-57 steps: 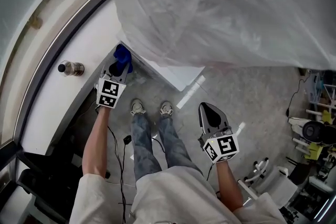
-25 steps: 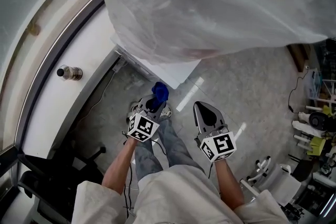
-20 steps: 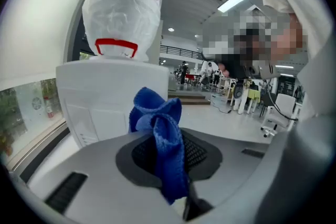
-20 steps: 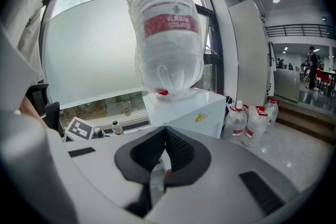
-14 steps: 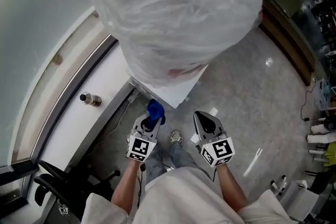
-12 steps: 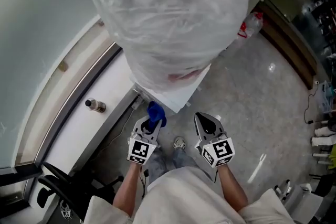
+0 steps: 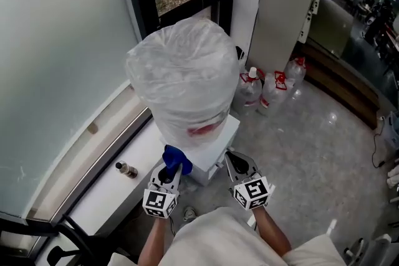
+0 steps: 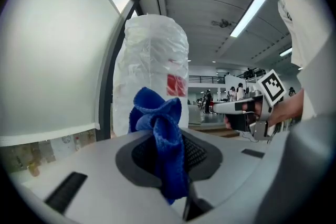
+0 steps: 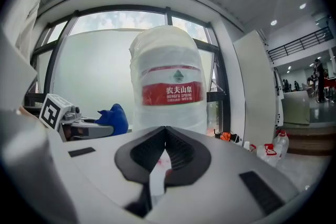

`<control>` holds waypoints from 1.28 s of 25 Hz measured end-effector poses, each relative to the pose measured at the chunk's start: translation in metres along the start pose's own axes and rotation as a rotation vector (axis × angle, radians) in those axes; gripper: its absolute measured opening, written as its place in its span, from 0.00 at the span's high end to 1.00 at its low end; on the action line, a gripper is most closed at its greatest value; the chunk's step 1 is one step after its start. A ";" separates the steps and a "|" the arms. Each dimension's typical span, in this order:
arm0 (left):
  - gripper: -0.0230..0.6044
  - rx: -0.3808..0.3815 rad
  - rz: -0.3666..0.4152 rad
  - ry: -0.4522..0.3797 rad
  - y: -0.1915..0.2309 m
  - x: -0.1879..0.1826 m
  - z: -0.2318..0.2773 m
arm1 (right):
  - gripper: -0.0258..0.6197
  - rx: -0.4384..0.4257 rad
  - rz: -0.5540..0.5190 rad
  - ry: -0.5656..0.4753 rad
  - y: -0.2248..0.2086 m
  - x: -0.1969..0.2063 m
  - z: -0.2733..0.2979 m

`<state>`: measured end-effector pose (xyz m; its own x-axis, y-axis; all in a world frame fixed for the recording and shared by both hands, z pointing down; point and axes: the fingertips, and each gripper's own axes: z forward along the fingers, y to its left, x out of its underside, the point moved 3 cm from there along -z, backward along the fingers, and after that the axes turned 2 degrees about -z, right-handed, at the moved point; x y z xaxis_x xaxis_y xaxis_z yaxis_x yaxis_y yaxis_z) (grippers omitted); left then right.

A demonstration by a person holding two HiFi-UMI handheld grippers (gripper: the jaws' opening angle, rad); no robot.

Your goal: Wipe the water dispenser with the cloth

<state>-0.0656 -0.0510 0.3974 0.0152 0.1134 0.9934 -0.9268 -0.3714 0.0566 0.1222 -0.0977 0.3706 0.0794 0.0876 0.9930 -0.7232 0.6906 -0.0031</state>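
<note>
Both forearms reached fwd, side by side: L gripper (image 7: pixel 169 170) clamped on blue cloth (image 7: pixel 176 157); R gripper (image 7: pixel 235 162) w/ jaws together, empty.

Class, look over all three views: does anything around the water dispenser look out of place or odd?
Two things. The large water bottle atop the water dispenser is shrouded in crinkled clear plastic. A small bottle lies on its side, alone on the white ledge beside it.
</note>
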 end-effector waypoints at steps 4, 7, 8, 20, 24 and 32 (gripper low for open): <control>0.84 -0.020 0.003 -0.003 -0.012 -0.007 0.003 | 0.94 -0.021 -0.010 -0.014 -0.003 -0.005 -0.008; 0.84 -0.027 0.002 0.004 -0.027 -0.005 0.001 | 0.94 -0.040 -0.026 -0.011 -0.006 -0.003 -0.019; 0.84 -0.032 0.000 0.005 -0.033 -0.004 0.000 | 0.94 -0.044 -0.031 -0.010 -0.007 -0.003 -0.023; 0.84 -0.053 -0.039 0.007 -0.098 0.003 -0.034 | 0.94 -0.063 0.015 0.009 0.013 0.021 -0.093; 0.84 -0.048 -0.040 -0.004 -0.112 0.004 -0.058 | 0.94 -0.040 0.003 0.002 0.033 0.022 -0.116; 0.84 -0.030 -0.036 -0.015 -0.151 0.013 -0.133 | 0.94 -0.021 -0.003 0.002 0.093 0.033 -0.180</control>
<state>0.0242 0.1290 0.3882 0.0538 0.1121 0.9922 -0.9364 -0.3396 0.0891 0.1810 0.0986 0.3818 0.0826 0.0872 0.9928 -0.7086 0.7056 -0.0030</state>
